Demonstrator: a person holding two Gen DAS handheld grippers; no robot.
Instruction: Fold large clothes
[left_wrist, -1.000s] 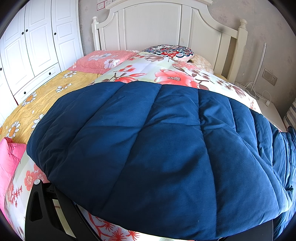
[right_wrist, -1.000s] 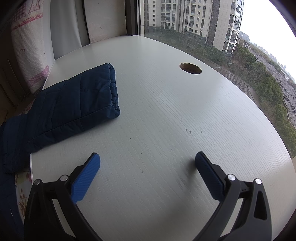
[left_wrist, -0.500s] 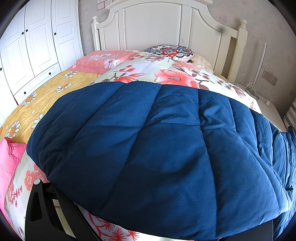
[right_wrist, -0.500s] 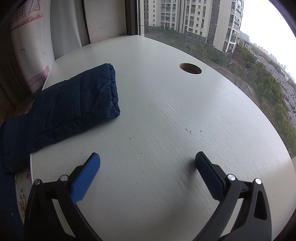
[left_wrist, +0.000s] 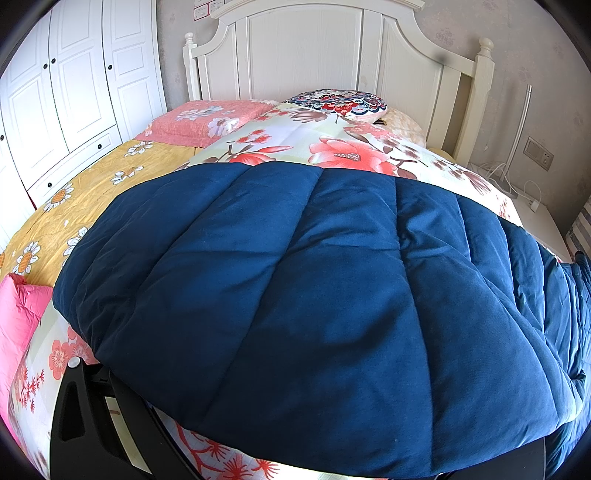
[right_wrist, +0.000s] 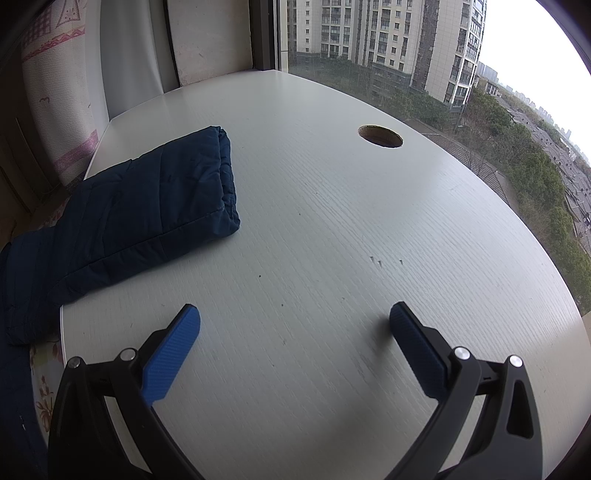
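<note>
A large navy quilted coat (left_wrist: 314, 295) lies spread over the bed (left_wrist: 92, 199), covering most of the near part of the floral quilt (left_wrist: 332, 155). Its far edge runs across the quilt's flower print, and its right side drops off toward the bed's right edge. Beyond it sit a pink pillow (left_wrist: 199, 118), a patterned round cushion (left_wrist: 340, 101) and the white headboard (left_wrist: 314, 55). The left hand-held gripper (left_wrist: 96, 417) shows only as a black frame at the near left, its fingers buried under the coat's near hem, so how far it is open and whether it grips the cloth cannot be told.

In the right wrist view, one sleeve (right_wrist: 147, 214) of the coat rests on the white desk (right_wrist: 369, 258) at the far left, its cuff pointing toward the window. The right hand-held gripper (right_wrist: 295, 328) hovers over bare desk with its blue-padded fingers (right_wrist: 170, 358) spread wide, holding nothing, well apart from the sleeve. A round cable hole (right_wrist: 380, 136) lies farther off.
</note>
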